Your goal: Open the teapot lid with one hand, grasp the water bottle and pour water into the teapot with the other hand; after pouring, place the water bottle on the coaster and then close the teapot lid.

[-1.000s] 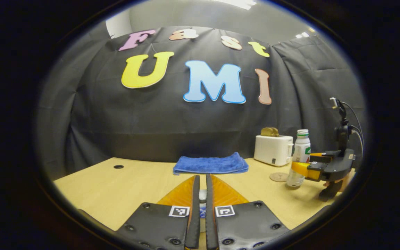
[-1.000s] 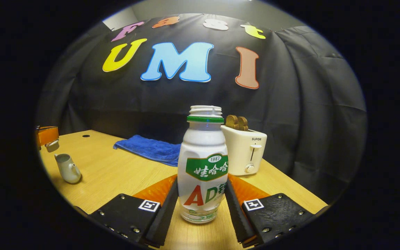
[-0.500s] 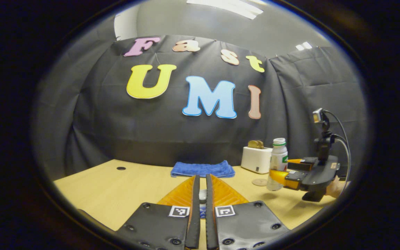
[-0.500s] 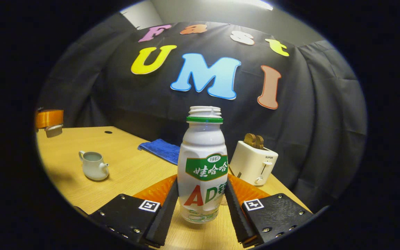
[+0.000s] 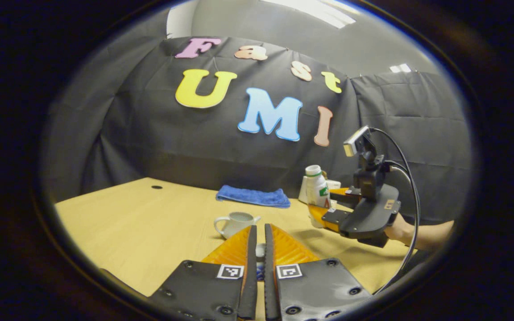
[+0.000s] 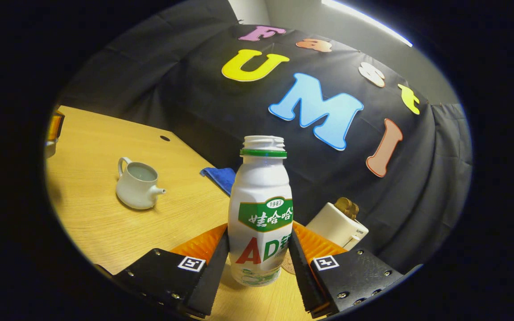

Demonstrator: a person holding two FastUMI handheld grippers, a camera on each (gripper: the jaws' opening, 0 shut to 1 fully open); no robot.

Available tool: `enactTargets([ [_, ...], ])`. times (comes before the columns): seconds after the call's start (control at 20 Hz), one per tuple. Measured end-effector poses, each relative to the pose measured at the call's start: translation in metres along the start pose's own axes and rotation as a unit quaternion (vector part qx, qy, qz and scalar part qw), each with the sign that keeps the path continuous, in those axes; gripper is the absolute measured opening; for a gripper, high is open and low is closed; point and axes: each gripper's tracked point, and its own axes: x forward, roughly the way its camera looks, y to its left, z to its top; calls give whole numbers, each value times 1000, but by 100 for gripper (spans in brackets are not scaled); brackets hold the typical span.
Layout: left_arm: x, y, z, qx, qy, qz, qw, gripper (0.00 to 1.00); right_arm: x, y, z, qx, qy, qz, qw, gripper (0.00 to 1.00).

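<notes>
Right gripper view: right gripper [image 6: 258,258] clamps the uncapped bottle [image 6: 260,209] low on its label, likely light, squeezable plastic; left gripper [image 5: 257,249] pinches the lid [image 5: 260,251].

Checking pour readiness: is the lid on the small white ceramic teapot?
No, the small white ceramic teapot sits open on the wooden table, its inside visible.

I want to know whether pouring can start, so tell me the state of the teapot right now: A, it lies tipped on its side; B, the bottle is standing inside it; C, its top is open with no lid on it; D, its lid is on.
C: the teapot stands upright on the table with its mouth open, while the right hand-held gripper holds the water bottle apart from it.
</notes>
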Motion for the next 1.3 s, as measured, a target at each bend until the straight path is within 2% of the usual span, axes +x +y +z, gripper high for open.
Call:
enactTargets([
  [0.1, -6, 3, 5, 10, -6, 1, 1000, 9, 4, 10, 4, -17, 3, 7, 1000, 73],
  [0.2, -10, -3, 15, 15, -19, -11, 1000, 17, 9, 21, 5, -39, 13, 16, 999, 73],
  [0.35, -15, -21, 23, 20, -31, -37, 999, 17, 21, 36, 1, -77, 37, 32, 996, 73],
  [0.4, -17, -23, 20, 21, -30, -43, 998, 13, 26, 40, 0, -90, 44, 38, 994, 73],
  [0.45, -17, -26, 18, 21, -29, -47, 998, 17, 31, 45, -1, -105, 51, 43, 992, 73],
  [0.5, -19, -28, 18, 21, -28, -49, 998, 13, 34, 47, -1, -121, 54, 44, 990, 73],
  [0.55, -21, -28, 17, 22, -27, -49, 998, 17, 36, 50, -2, -140, 55, 42, 988, 73],
  [0.6, -23, -25, 17, 22, -27, -45, 998, 17, 35, 53, -2, -153, 56, 42, 986, 73],
  [0.65, -24, -24, 14, 24, -26, -42, 998, 13, 36, 56, -2, -163, 55, 43, 984, 73],
  [0.7, -25, -22, 14, 27, -26, -38, 999, 17, 36, 58, -2, -172, 55, 44, 983, 74],
  [0.85, -28, -21, 17, 39, -31, -32, 998, 17, 40, 55, 2, -206, 57, 37, 976, 73],
  [0.9, -28, -22, 18, 41, -32, -33, 998, 13, 42, 52, 4, -221, 55, 30, 973, 73],
  [0.95, -28, -23, 17, 44, -32, -34, 998, 13, 42, 50, 7, -238, 53, 24, 969, 70],
  [1.1, -28, -19, 16, 52, -32, -27, 998, 13, 43, 51, 11, -290, 43, 12, 956, 73],
  [1.15, -29, -18, 15, 51, -32, -25, 998, 17, 42, 53, 13, -307, 39, 9, 951, 73],
  [1.25, -29, -17, 17, 48, -34, -24, 998, 13, 42, 53, 14, -336, 34, 6, 941, 73],
  [1.3, -28, -16, 17, 49, -34, -22, 998, 17, 42, 53, 14, -348, 33, 6, 937, 73],
])
